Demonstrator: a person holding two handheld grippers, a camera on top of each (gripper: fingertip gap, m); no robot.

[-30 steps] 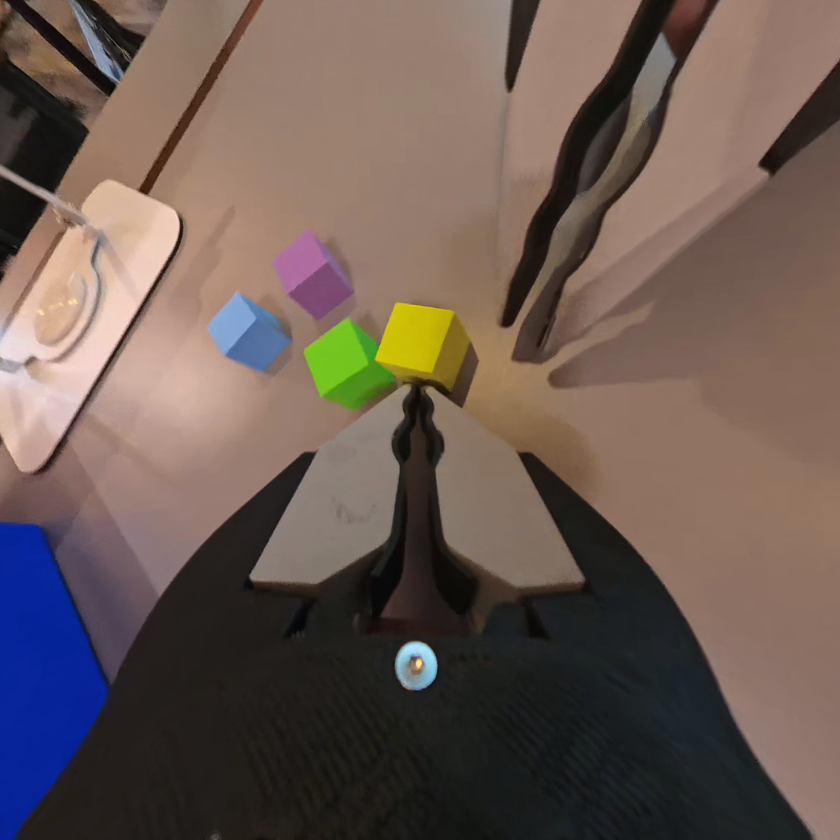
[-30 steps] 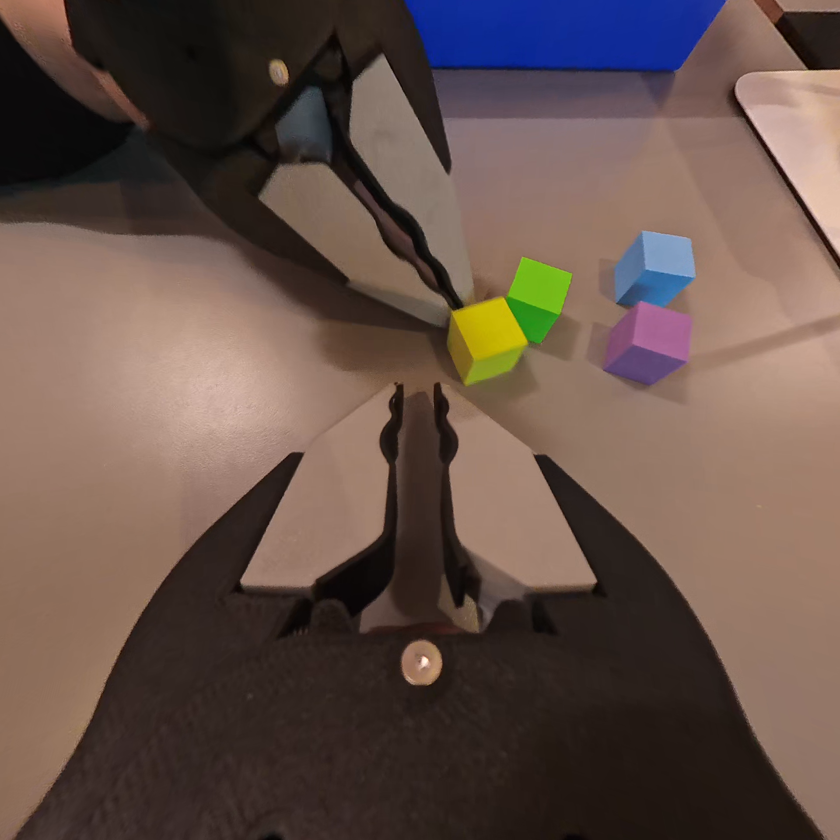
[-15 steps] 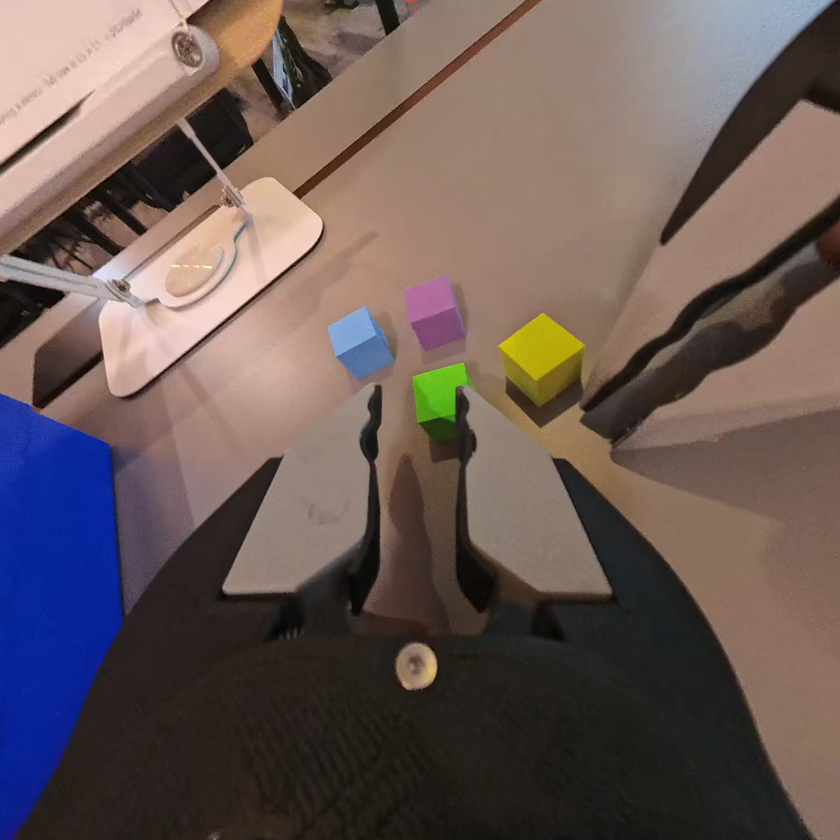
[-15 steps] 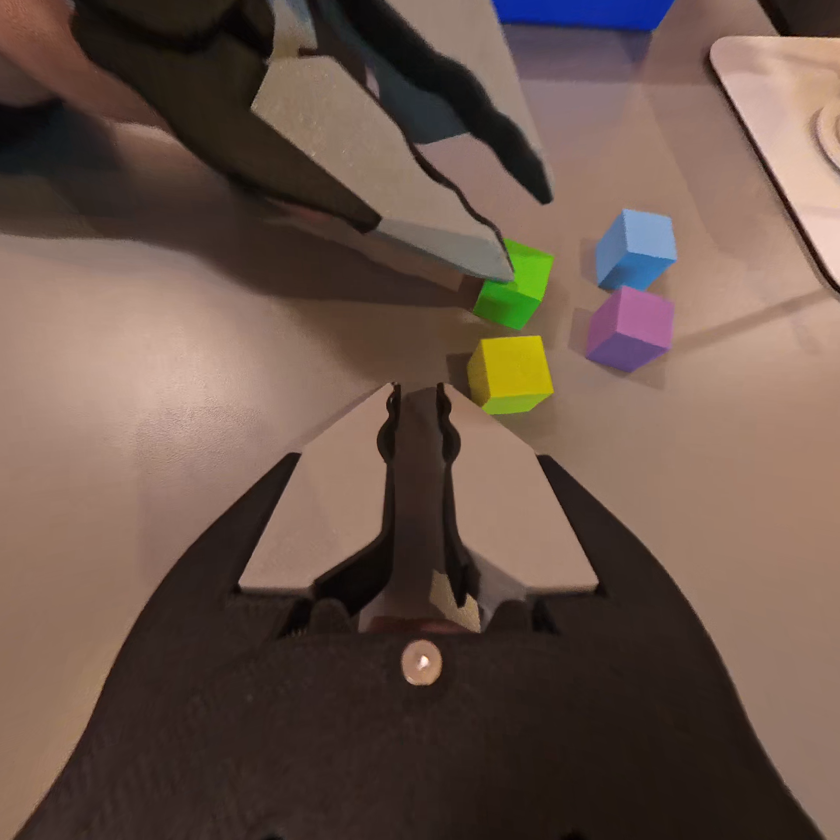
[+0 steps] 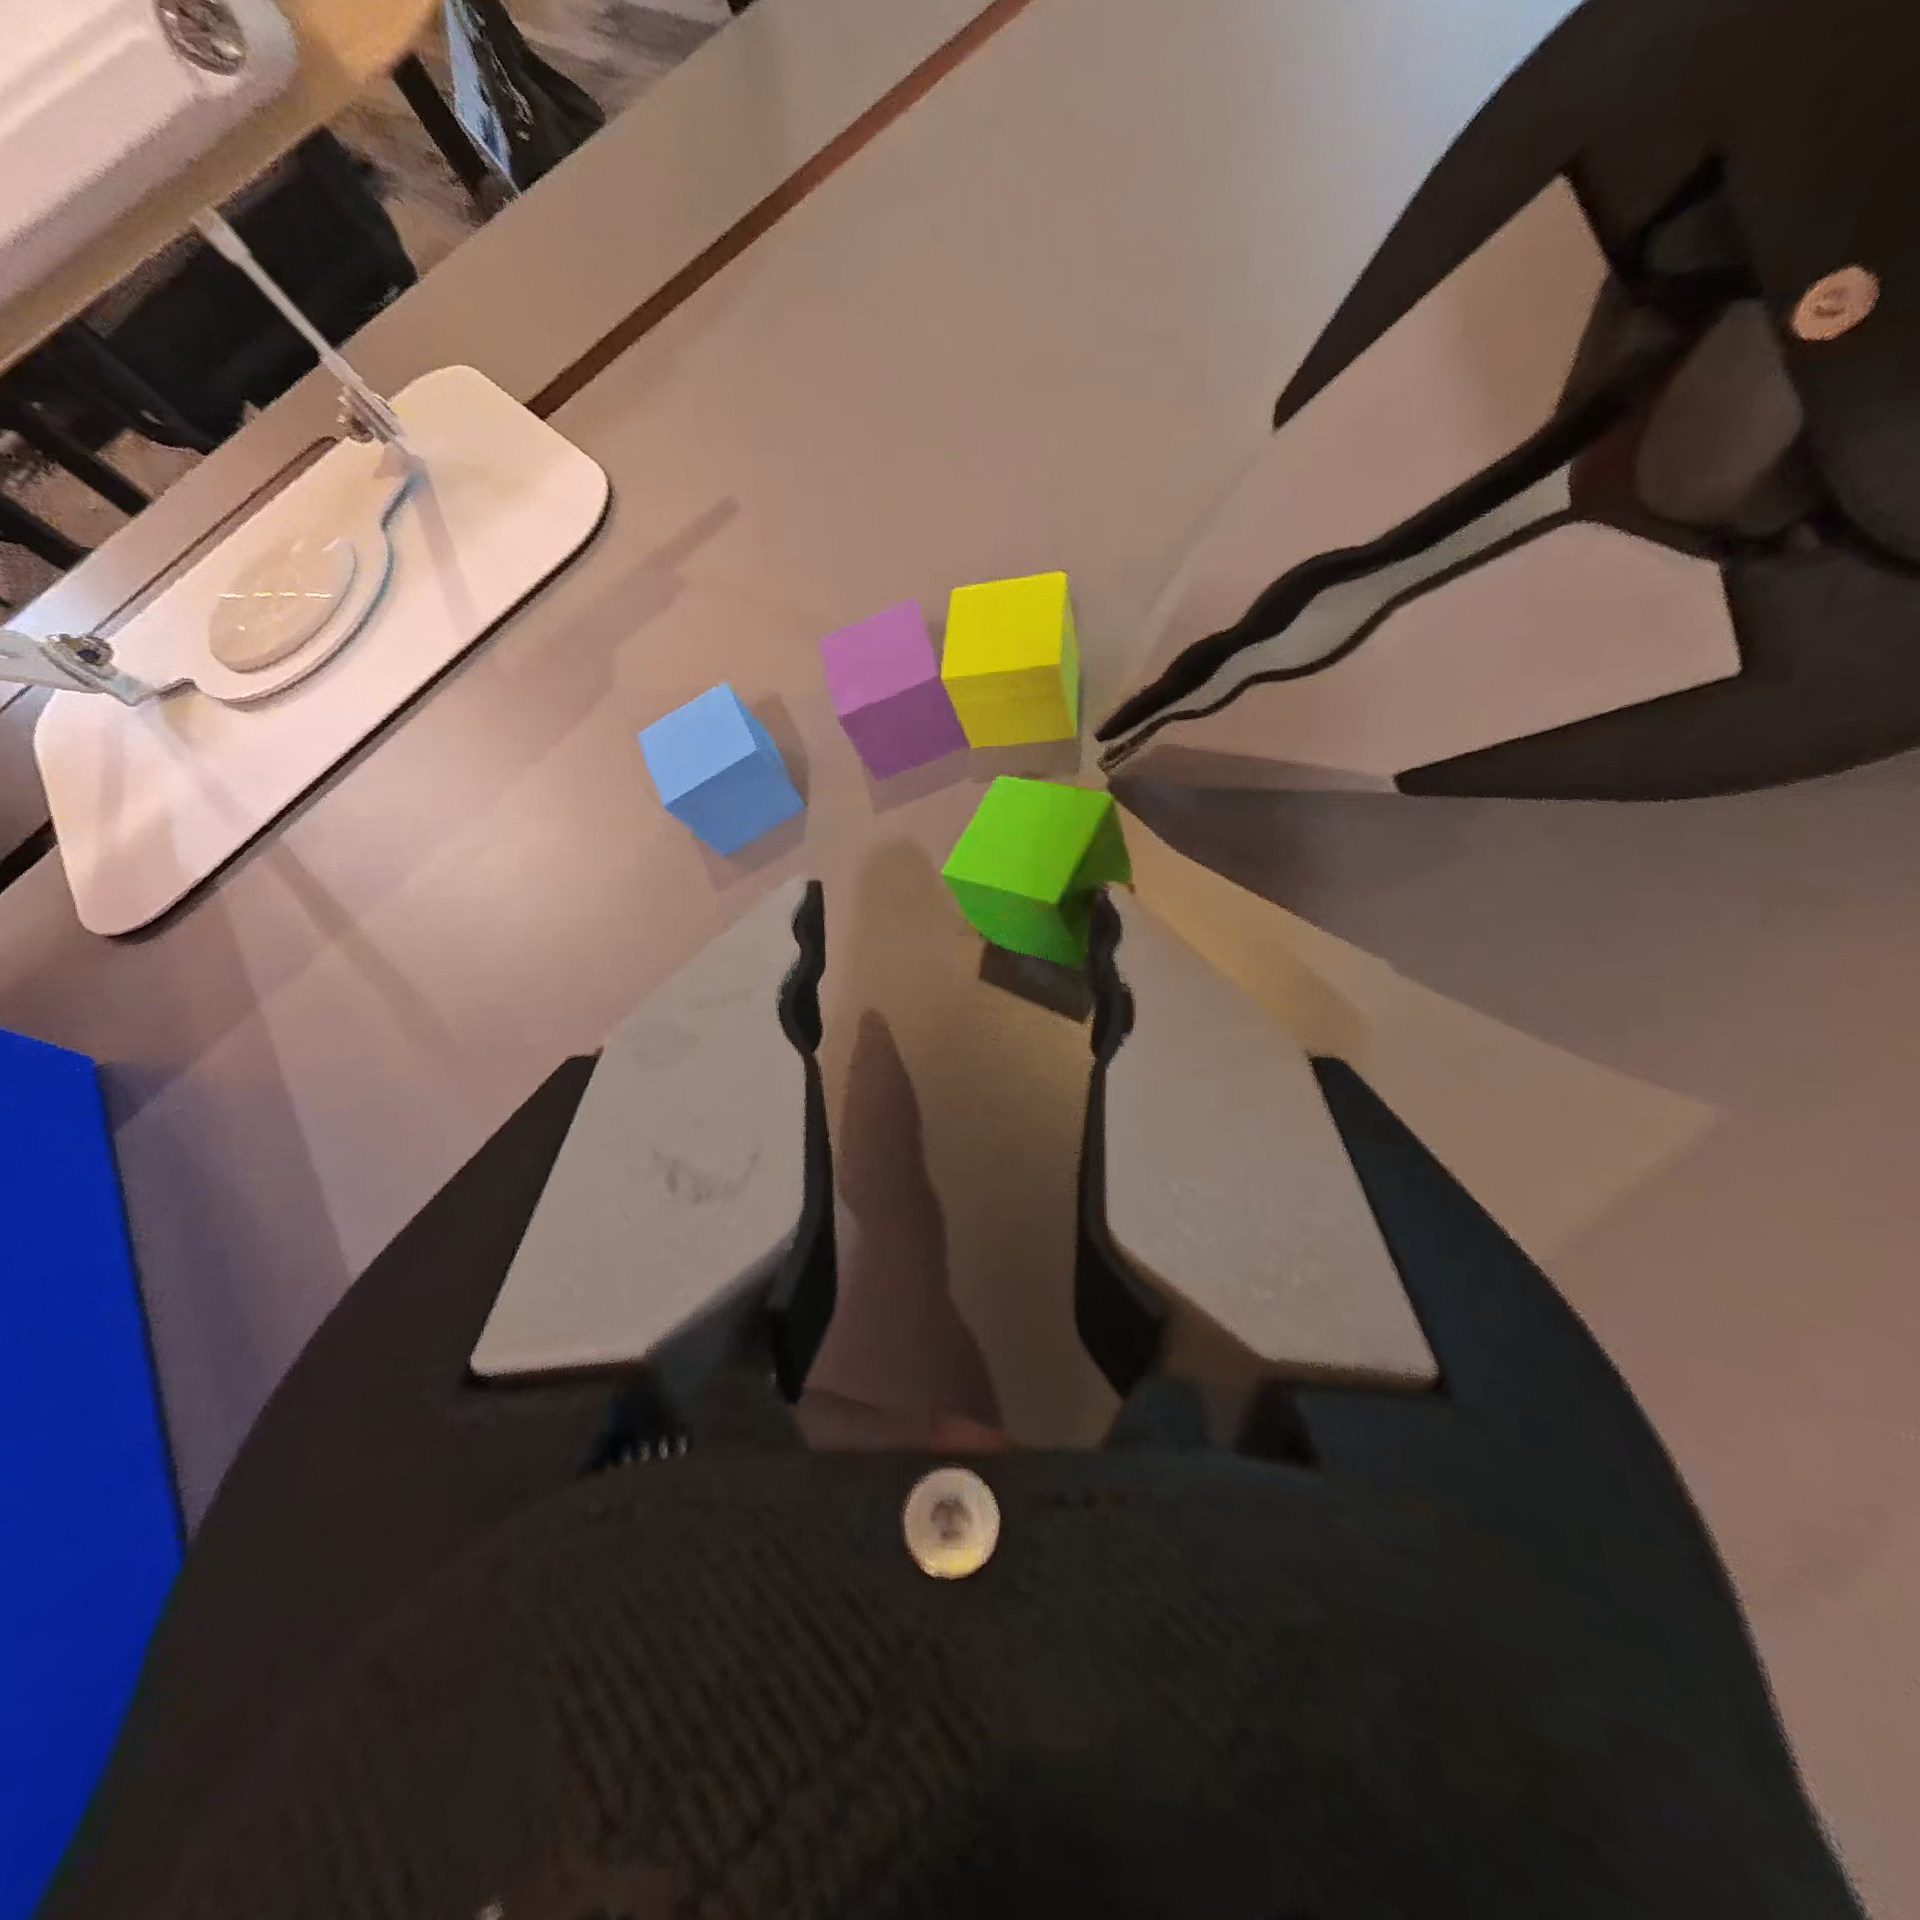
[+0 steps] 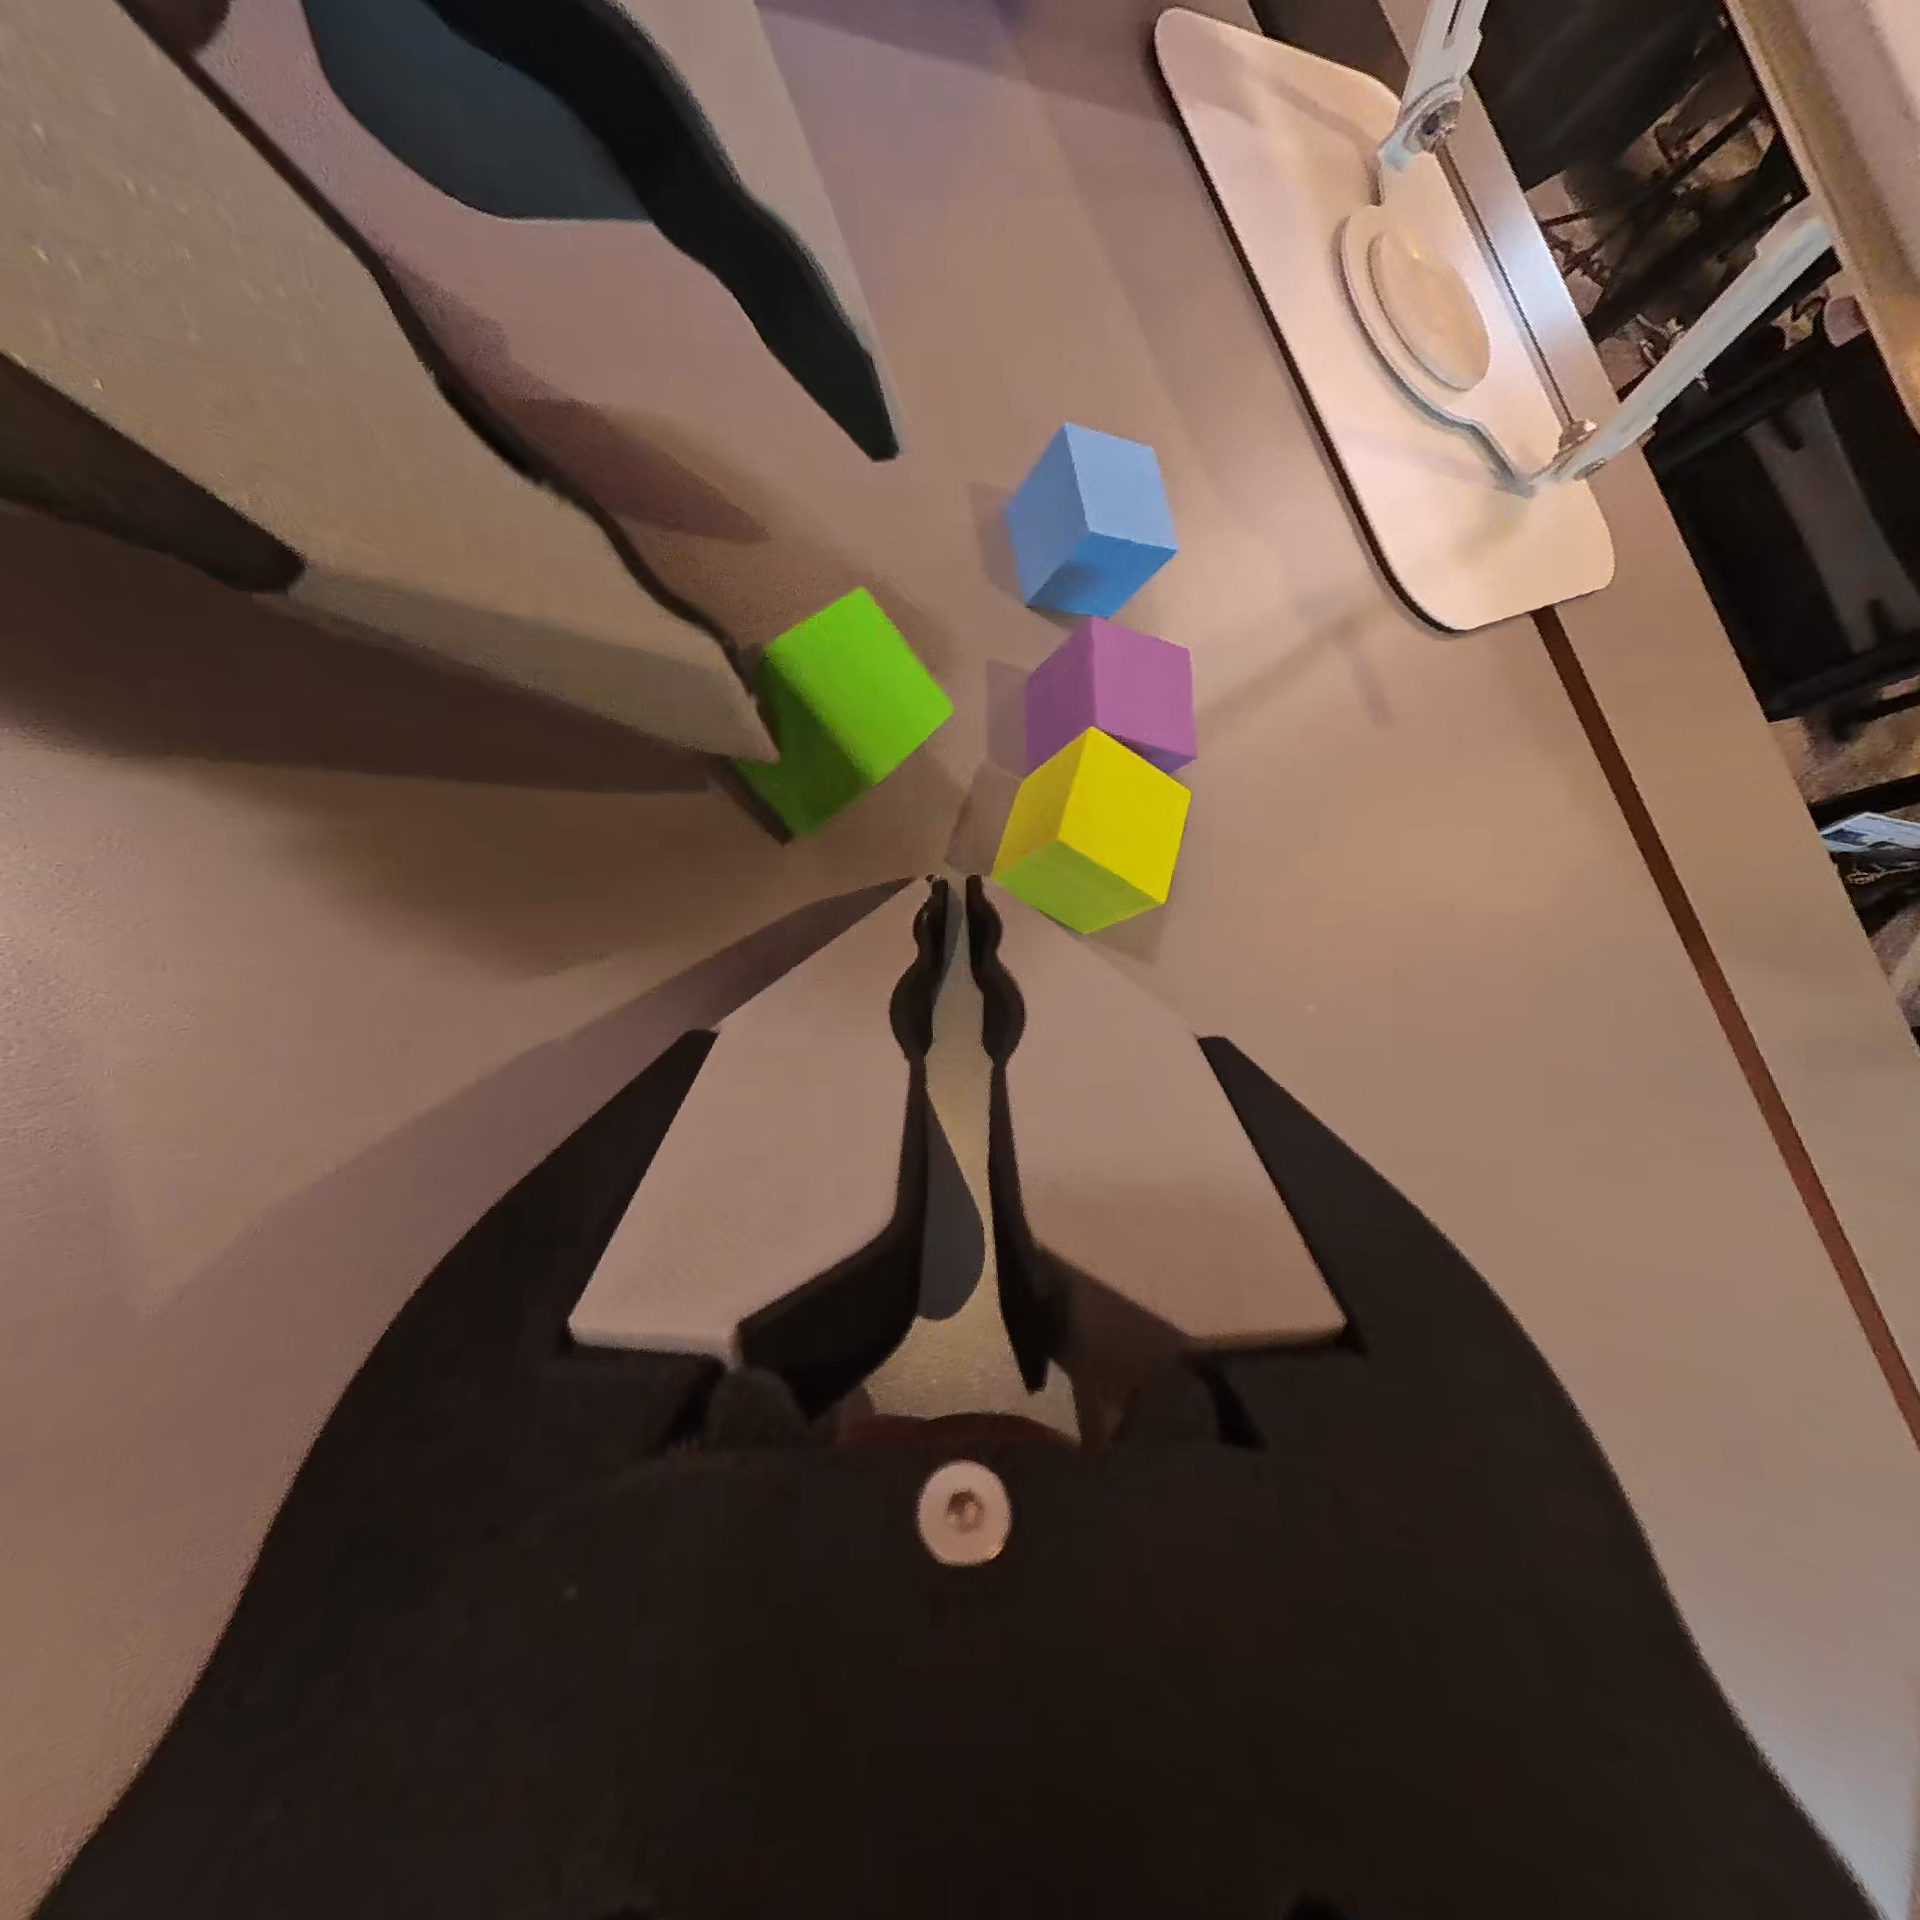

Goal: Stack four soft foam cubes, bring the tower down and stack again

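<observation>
All four cubes lie loose on the tabletop (image 5: 1039, 312); no tower yet. Blue cube (image 5: 719, 767) sits apart toward the white stand base (image 5: 312, 623). Purple cube (image 5: 891, 686) and yellow cube (image 5: 1010, 657) are side by side, touching or nearly so.

My left claw (image 5: 956, 925) has its jaws spread wide. The green cube (image 5: 1034, 864) is at the right-hand fingertip (image 5: 1103, 956), not centred in the gap. It looks tipped up on an edge, with a dark shadow beneath it. The right wrist view agrees: that finger presses one face of the green cube (image 6: 847, 709).

My right claw (image 6: 954, 896) has its jaws nearly together, a thin slit only, holding nothing. Its tips sit just beside the yellow cube (image 6: 1091, 826).

Risks, as I judge them:
- Closing the left claw now would catch the green cube off-centre, on a corner. Soft foam would squash and twist, or squirt out sideways.
- A tilted grip gives a tilted placement, so the stack would lean.
- The green cube, pushed on, could bump the yellow and purple pair.
- The right claw tips are close enough to nudge the yellow cube by accident.
</observation>
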